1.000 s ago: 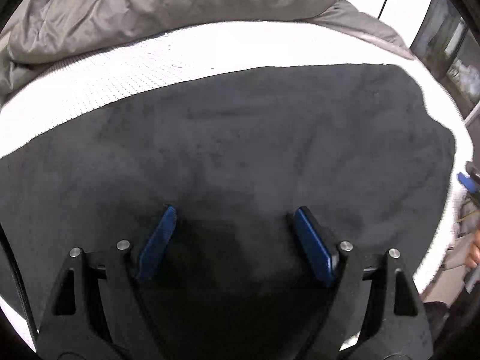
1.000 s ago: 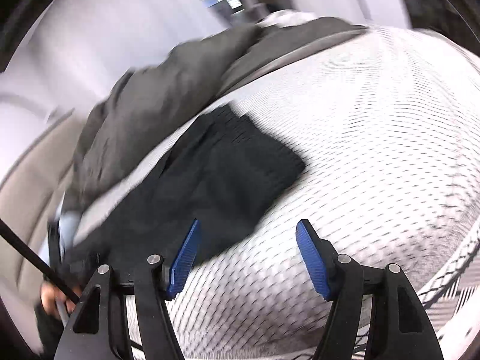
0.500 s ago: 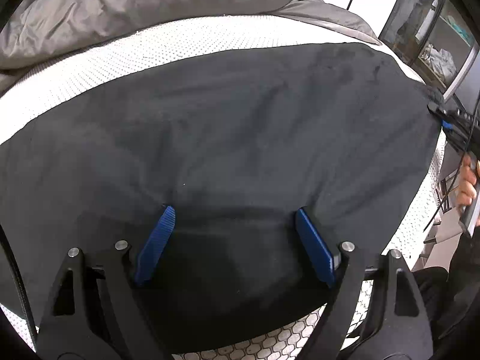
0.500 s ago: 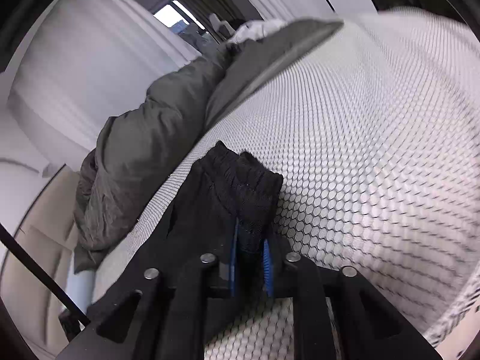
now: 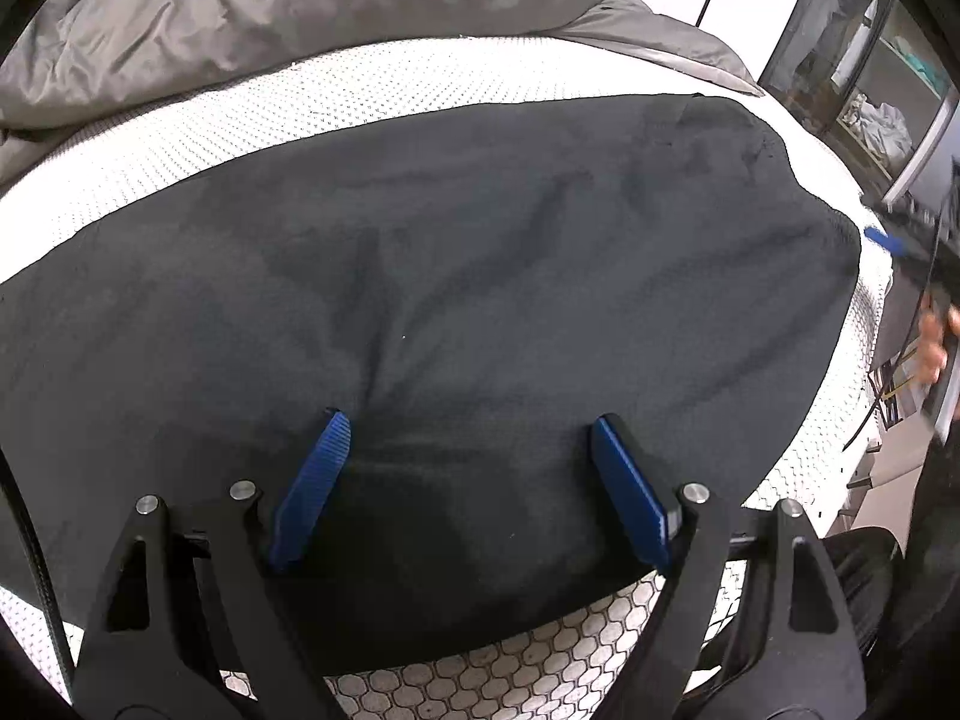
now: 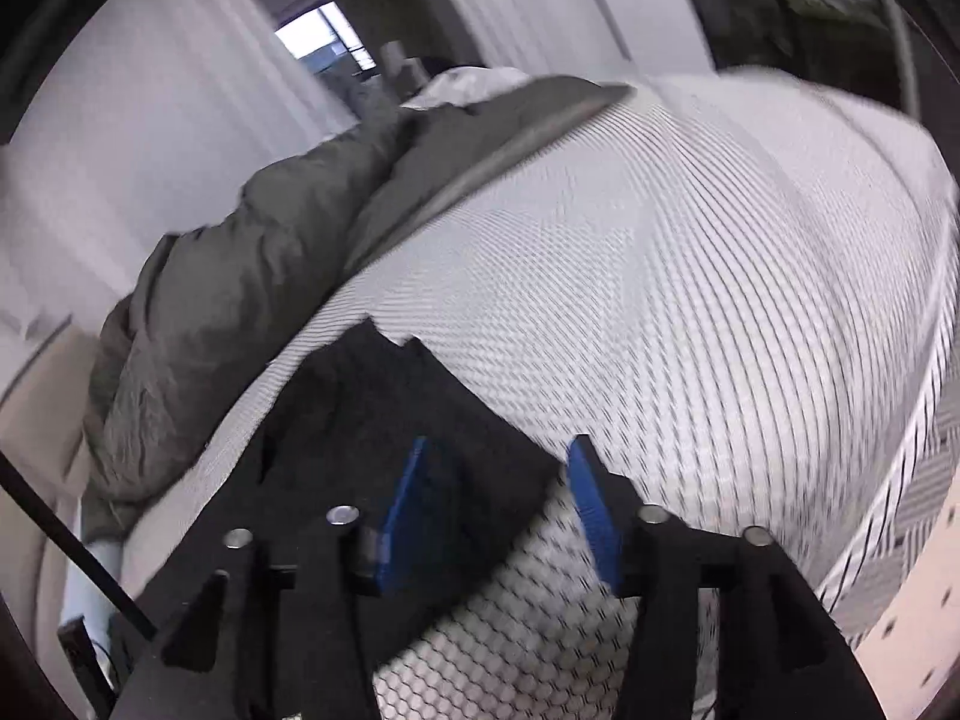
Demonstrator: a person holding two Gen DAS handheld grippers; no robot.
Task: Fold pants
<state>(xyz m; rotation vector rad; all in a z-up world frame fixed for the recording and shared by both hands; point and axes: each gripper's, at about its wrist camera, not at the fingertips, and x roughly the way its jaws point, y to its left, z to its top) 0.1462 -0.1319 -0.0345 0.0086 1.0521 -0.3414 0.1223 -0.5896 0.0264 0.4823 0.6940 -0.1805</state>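
Note:
Black pants (image 5: 480,276) lie spread flat across the white honeycomb mattress (image 5: 360,84). My left gripper (image 5: 473,420) hovers open over the pants close to their near edge, with only cloth below it. In the right wrist view, the jaws of my right gripper (image 6: 498,450) are opening. A corner of the pants (image 6: 390,408) lies under the left pad, and neither pad presses on it. From the left wrist view, a blue pad (image 5: 882,237) of the right gripper shows at the pants' right end, held by a hand (image 5: 936,342).
A rumpled grey duvet (image 5: 300,6) is heaped along the far side of the mattress, seen also as the duvet (image 6: 252,276) in the right wrist view. A dark shelf unit (image 5: 864,78) stands beyond the right end. The mattress's near edge (image 5: 540,654) lies just under my left gripper.
The right gripper went from open to shut on the pants' corner, and its jaws now stand apart again, a little higher. The left gripper slid toward the pants' near edge.

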